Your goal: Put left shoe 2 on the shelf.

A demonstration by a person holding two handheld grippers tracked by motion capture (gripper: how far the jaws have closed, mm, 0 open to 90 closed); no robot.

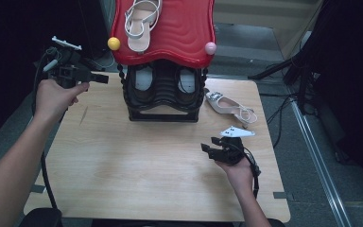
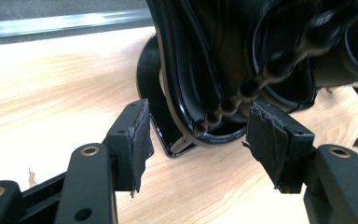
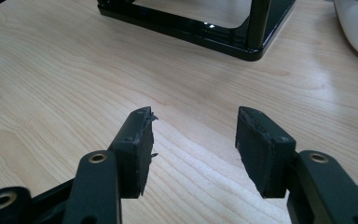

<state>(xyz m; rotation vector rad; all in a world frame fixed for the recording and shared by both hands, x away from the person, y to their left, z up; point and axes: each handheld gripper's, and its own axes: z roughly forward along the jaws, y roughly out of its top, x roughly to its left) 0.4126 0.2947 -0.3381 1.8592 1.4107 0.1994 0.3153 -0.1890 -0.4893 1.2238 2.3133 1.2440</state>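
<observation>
Shoe rack [image 1: 164, 101], black, red top tier cut off at upper frame edge; lower-shelf shoes [image 1: 144, 78] shadowed, hard to make out. Left gripper [image 1: 99, 78], left of centre, jaws apart beside the rack's beaded post [image 2: 242, 91]. Right gripper [image 1: 207, 148], lower right, jaws apart over bare table [image 1: 123, 161].

A pale matt wood-grain tabletop [image 1: 123, 156] is seen at frame centre; above it, a glossy black plastic shoe rack [image 1: 164, 94] is topped by a shiny ribbed red tray [image 1: 189, 33].
</observation>
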